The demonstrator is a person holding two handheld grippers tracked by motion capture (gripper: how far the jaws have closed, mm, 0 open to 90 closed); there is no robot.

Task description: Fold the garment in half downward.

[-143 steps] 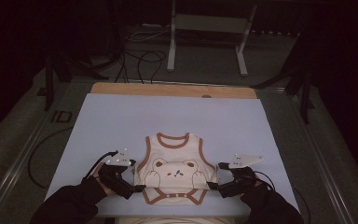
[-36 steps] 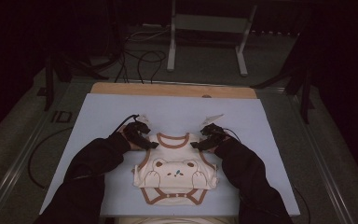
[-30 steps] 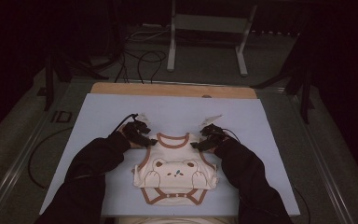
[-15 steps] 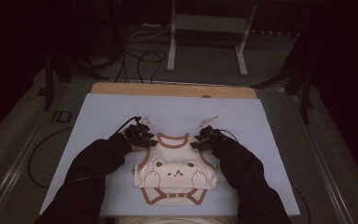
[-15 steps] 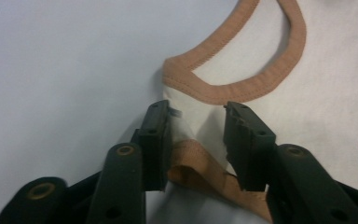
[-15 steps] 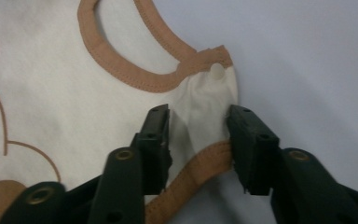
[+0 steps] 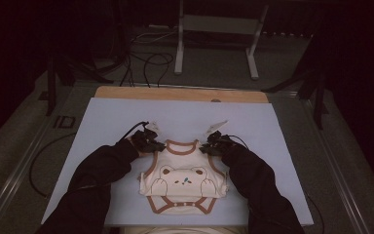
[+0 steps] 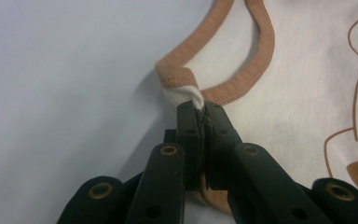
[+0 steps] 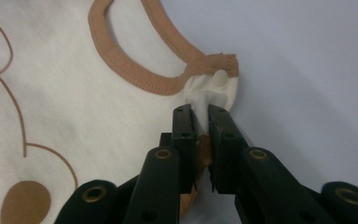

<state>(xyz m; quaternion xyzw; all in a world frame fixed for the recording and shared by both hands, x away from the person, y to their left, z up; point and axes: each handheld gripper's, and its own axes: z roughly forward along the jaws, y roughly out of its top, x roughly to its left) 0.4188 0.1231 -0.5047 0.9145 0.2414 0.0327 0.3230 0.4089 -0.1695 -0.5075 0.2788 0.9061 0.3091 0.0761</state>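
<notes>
A cream baby bodysuit [image 7: 184, 181] with brown trim and a bear print lies flat on the pale blue mat [image 7: 102, 122]. My left gripper [image 7: 157, 146] is at its left shoulder strap and my right gripper [image 7: 208, 147] at the right one. In the left gripper view, the gripper [image 8: 200, 108] has just closed and pinches the bunched strap [image 8: 179, 86]. In the right gripper view, the gripper [image 9: 201, 112] has just closed on a fold of cream cloth [image 9: 212, 91] at the other strap. Dark sleeves cover both forearms.
The mat lies on a wooden table whose far edge [image 7: 180, 94] shows bare wood. Beyond it a white stand's legs [image 7: 214, 44] and loose cables [image 7: 146, 63] sit on the floor. Metal rails run along both sides.
Both grippers came up from the bodysuit's lower corners to its shoulder straps, edged inward onto them, and closed on the cloth.
</notes>
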